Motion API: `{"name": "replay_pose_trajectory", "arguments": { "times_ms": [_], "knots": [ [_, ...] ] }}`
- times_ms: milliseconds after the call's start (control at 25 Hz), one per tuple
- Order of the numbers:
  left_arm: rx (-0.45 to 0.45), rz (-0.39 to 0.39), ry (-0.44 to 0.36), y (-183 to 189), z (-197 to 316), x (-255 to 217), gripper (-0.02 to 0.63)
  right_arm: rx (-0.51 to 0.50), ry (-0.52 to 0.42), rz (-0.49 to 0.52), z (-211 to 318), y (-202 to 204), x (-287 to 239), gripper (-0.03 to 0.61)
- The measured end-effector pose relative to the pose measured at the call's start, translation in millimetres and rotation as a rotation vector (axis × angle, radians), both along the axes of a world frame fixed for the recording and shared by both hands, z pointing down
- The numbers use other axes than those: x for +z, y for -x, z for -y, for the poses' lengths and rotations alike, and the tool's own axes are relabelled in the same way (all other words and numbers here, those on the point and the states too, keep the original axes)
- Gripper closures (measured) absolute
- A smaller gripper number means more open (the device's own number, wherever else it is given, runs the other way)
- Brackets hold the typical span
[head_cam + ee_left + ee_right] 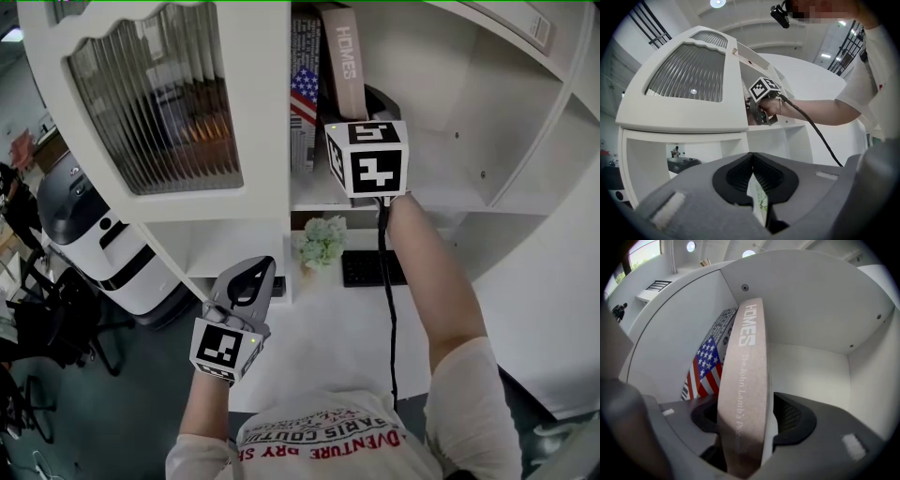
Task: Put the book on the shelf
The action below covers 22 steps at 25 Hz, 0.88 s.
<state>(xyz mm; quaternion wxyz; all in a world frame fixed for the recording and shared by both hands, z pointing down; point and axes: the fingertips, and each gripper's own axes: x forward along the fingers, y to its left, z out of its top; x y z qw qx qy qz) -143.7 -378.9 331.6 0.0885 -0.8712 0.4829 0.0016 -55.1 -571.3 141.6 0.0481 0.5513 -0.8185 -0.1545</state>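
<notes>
A tan book (343,66) with "HOMES" on its spine stands tilted in the open shelf compartment (441,187), leaning left against a book with a US flag on it (303,94). My right gripper (356,112) reaches into that compartment, mostly hidden behind its marker cube. In the right gripper view the tan book (745,394) stands between the jaws of the right gripper (754,416), with a gap showing at the right pad (794,416). My left gripper (248,277) hangs low in front of the desk, its jaws (751,159) meeting at the tips, holding nothing.
A ribbed-glass cabinet door (155,103) closes the compartment to the left. Below the shelf, a small pale green plant (323,242) and a black keyboard (370,269) sit on the white desk. A white and black machine (103,244) stands on the floor at left.
</notes>
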Motion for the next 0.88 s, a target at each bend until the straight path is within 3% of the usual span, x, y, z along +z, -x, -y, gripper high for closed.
{"name": "replay_pose_trajectory", "arguments": {
  "times_ms": [280, 800, 880],
  "knots": [
    [-0.004, 0.002, -0.010, -0.8, -15.8, -4.4, 0.609, 0.026, -0.030, -0.046, -25.4, -15.0, 5.7, 0.325],
    [0.037, 0.005, -0.002, -14.0, -63.5, -0.6, 0.609, -0.029, -0.070, 0.053, -124.8, -34.9, 22.1, 0.330],
    [0.044, 0.003, -0.002, -15.6, -70.1, -0.9, 0.609, -0.034, -0.077, 0.077, -140.9, -37.9, 26.5, 0.359]
  ]
}}
